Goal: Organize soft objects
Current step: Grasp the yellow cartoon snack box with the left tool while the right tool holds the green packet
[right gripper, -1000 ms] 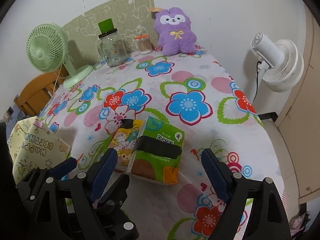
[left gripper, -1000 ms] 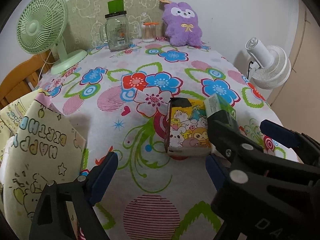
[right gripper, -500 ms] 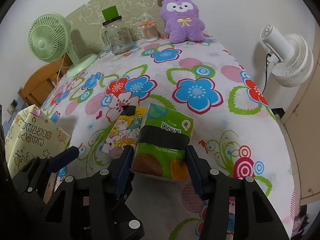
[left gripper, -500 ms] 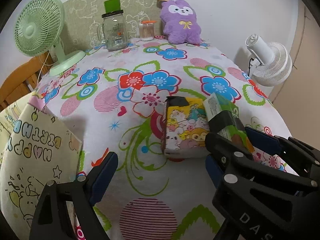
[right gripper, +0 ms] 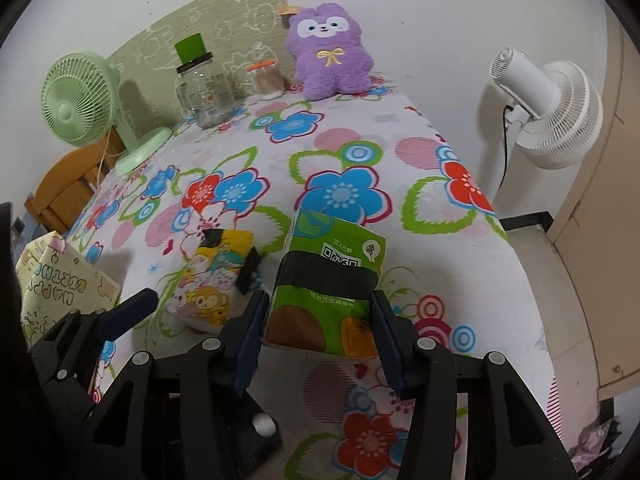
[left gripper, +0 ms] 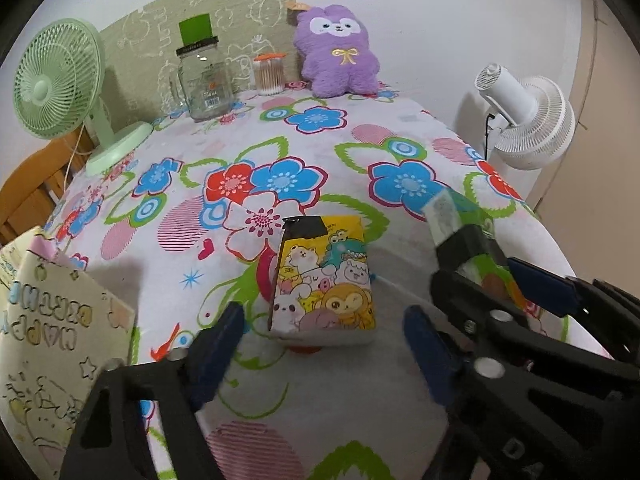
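A green tissue pack [right gripper: 328, 288] with a black band is gripped between the fingers of my right gripper [right gripper: 318, 320], lifted a little off the flowered tablecloth [right gripper: 340, 152]. It also shows in the left wrist view [left gripper: 464, 232]. A yellow cartoon tissue pack [left gripper: 324, 280] lies flat on the cloth, just ahead of and between the fingers of my open left gripper [left gripper: 324, 344]. It shows in the right wrist view [right gripper: 212, 280] to the left of the green pack. A purple plush toy [left gripper: 338, 52] sits at the far edge.
A glass jar [left gripper: 204, 76] with a green lid, a cotton-swab jar [left gripper: 270, 72] and a green fan [left gripper: 56, 88] stand at the back. A yellow gift bag [left gripper: 44, 344] stands at the left. A white fan [left gripper: 528, 124] stands beyond the table's right edge.
My right gripper closed on the green tissue pack and raised it slightly. My left gripper moved forward, so the yellow pack now lies between its open fingers.
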`<state>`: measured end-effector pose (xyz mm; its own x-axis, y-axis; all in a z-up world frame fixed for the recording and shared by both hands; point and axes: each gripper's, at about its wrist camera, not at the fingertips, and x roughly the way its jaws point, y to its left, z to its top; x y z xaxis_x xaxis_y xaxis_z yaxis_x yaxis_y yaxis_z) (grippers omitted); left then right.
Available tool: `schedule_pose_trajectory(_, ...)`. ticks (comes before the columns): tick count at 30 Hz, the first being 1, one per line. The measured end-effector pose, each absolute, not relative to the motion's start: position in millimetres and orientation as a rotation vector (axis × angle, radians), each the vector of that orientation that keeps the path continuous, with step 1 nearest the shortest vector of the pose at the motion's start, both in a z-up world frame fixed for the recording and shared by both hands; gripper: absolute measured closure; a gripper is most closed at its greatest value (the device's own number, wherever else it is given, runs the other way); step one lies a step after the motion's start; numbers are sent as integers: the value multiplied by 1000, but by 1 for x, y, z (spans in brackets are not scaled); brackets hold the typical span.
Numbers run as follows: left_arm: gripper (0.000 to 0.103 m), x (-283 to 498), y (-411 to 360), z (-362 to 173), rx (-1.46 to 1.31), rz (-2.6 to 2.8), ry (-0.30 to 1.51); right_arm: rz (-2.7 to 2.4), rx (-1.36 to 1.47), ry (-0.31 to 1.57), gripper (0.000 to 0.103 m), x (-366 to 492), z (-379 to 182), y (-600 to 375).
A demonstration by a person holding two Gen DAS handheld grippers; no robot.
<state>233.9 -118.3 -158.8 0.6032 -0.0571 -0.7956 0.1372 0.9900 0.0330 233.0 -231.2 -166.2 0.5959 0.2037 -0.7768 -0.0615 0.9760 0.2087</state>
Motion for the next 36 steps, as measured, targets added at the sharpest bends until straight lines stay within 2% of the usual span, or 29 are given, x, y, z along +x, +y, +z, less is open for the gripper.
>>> schedule_pose_trajectory(7, 30, 242, -119, -166, 69, -120, 939, 137, 165, 934, 49, 238, -172, -236)
schedule_pose_trajectory(11, 41, 243, -120, -166, 63, -132, 949, 140, 178, 940, 49, 241, -173, -236)
schedule_pose_trajectory(18, 51, 240, -116, -164, 56, -125, 955, 137, 178, 945, 49, 242, -173, -233)
schedule_pose_trajectory(36, 52, 210, -102, -145, 57, -105, 915, 143, 164, 918, 49, 215, -155, -222)
